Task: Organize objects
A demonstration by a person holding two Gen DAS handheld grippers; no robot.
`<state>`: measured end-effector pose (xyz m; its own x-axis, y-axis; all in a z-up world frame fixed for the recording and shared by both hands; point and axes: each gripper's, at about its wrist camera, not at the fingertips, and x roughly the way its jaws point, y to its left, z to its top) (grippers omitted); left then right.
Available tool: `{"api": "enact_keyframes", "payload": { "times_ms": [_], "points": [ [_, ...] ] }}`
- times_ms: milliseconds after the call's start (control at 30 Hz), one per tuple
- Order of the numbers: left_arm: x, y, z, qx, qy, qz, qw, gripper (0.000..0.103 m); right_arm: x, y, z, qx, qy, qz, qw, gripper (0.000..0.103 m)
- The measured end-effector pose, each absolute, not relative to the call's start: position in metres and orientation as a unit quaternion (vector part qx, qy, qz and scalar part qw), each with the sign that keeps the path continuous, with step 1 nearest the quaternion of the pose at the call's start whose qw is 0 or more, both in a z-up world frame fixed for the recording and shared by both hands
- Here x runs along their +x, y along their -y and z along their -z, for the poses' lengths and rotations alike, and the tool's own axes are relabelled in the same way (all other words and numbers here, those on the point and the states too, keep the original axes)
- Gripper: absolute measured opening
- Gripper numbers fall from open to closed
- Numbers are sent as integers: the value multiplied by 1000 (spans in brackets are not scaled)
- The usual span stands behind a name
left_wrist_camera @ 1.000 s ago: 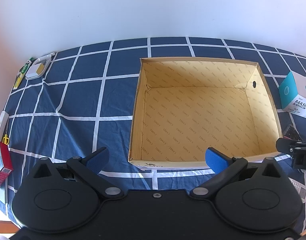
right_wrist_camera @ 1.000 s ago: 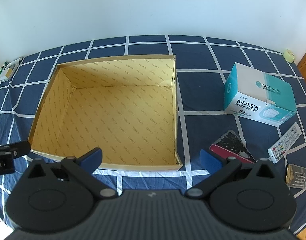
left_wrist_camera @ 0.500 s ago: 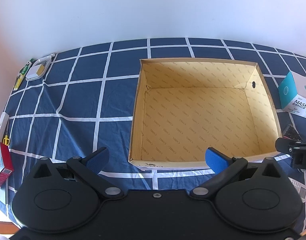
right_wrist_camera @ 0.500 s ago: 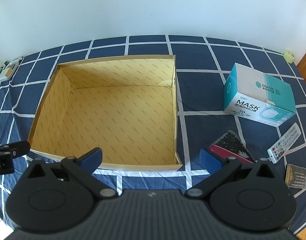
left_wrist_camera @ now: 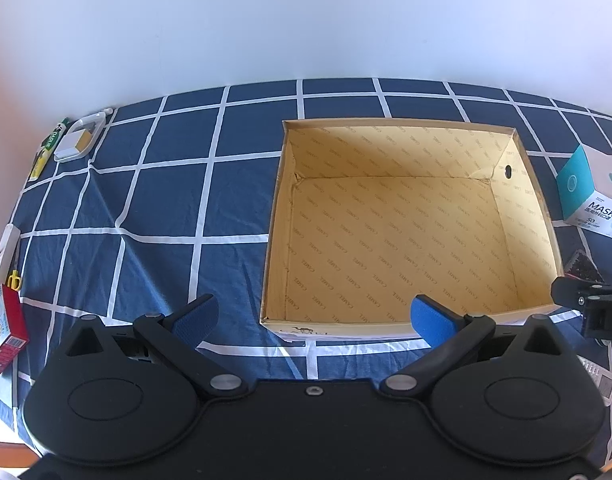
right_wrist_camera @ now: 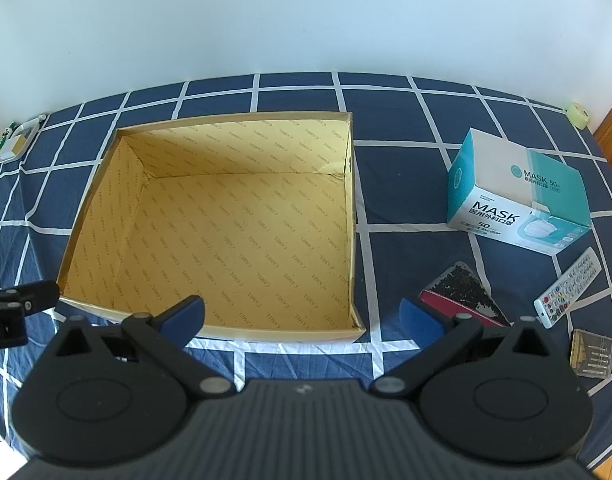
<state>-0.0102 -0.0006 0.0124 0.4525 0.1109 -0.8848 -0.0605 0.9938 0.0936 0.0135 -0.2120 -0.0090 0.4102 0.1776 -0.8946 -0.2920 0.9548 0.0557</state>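
Task unstarted: cardboard box (right_wrist_camera: 234,236) ahead of the fingers lies empty; mask box (right_wrist_camera: 518,196) and remote (right_wrist_camera: 568,288) remain outside. Left gripper (left_wrist_camera: 312,316) and right gripper (right_wrist_camera: 302,316) spread wide, holding nothing.

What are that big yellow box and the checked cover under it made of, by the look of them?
The big open box looks like cardboard lined with matte printed paper: thin walls, folded corner flaps, a repeated logo pattern. The cover seems woven cloth, navy with white lines; it creases and ripples like fabric, with no shine. The exact fibre can't be told from here.
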Motion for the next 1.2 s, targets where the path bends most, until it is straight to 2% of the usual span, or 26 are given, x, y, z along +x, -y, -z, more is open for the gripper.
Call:
{"api": "enact_keyframes", "payload": {
  "times_ms": [1200],
  "points": [
    [-30, 47, -5, 52, -517, 38, 854, 103, -43, 278, 7, 21, -510, -25, 859, 103]
  ]
}}
